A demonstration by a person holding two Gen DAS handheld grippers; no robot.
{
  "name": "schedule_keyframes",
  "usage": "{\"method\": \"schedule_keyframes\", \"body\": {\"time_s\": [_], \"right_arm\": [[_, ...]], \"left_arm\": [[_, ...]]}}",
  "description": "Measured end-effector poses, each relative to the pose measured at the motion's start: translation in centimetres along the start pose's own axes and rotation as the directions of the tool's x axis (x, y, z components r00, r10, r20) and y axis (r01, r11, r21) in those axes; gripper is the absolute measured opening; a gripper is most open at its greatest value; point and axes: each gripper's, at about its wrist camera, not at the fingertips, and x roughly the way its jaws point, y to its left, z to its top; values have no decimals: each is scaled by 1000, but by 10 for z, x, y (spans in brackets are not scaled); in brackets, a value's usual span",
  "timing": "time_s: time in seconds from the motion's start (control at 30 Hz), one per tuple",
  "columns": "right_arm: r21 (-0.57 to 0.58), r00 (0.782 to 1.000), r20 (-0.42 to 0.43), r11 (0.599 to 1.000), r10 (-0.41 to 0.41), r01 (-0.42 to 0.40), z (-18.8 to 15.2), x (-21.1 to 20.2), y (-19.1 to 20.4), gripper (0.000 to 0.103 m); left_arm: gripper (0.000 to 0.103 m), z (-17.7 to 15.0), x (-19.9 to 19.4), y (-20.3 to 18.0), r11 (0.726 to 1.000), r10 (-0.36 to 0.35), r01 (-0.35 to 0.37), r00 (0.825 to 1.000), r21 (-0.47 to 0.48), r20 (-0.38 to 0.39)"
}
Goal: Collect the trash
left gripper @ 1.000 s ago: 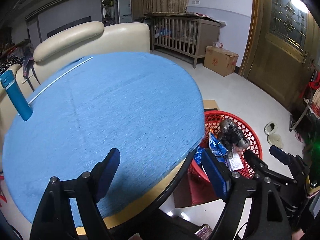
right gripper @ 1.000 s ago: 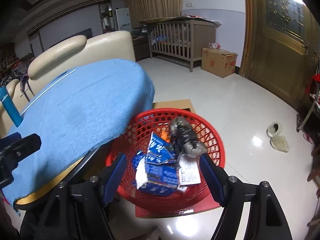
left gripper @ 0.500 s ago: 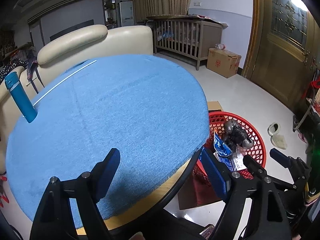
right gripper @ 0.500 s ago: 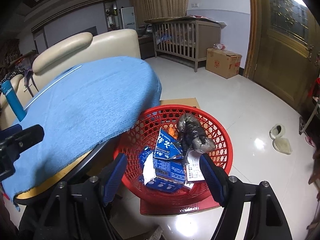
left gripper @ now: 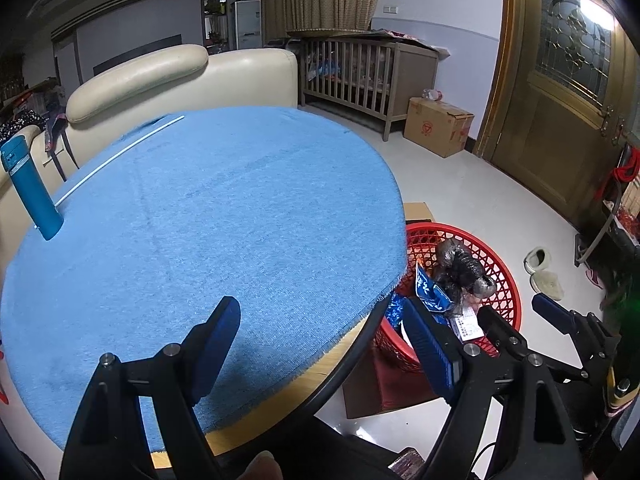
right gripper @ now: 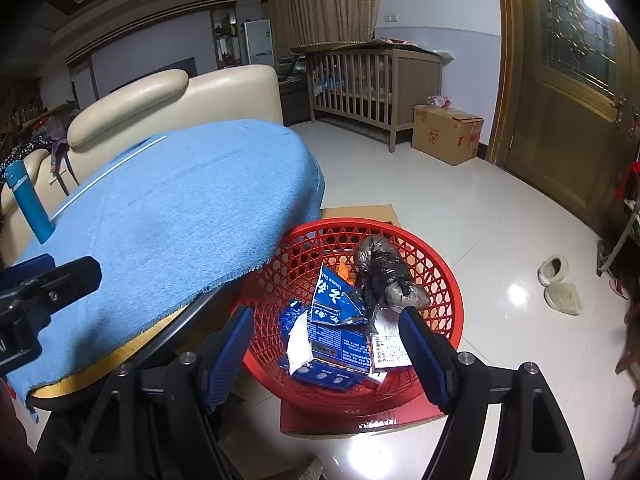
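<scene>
Both views have drawn back; only the right gripper [right gripper: 326,338], fingers spread like the left gripper [left gripper: 324,338], shows the basket's [right gripper: 448,276] trash [right gripper: 340,344].

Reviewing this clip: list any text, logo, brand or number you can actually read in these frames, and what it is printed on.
Blue carton in the red basket: white Chinese characters and small Latin lettering, too blurred to read.
White slip in the basket: fine print, too small to read.
Cardboard box by the door: a red circular logo, no legible words.
Blue bottle on the table: no readable text.
</scene>
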Motion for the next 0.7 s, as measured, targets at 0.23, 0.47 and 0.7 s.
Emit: {"method": "schedule_keyframes", "body": {"time_s": [0.23, 0.47, 0.7], "right_arm": [[6, 1000, 6, 1000, -7, 7, 1, -3, -2, 78], [6, 1000, 10, 1000, -8, 8, 3, -4, -2, 78], [8, 1000, 10, 1000, -10, 10, 2, -4, -2, 78]], "left_arm": [[84, 0, 1, -2, 1000, 8, -8, 1000, 7, -1], [84, -1, 2, -3, 1000, 12, -12, 1000, 10, -1], [84, -3, -3, -6, 1000, -6, 5, 1000, 27, 27]]}}
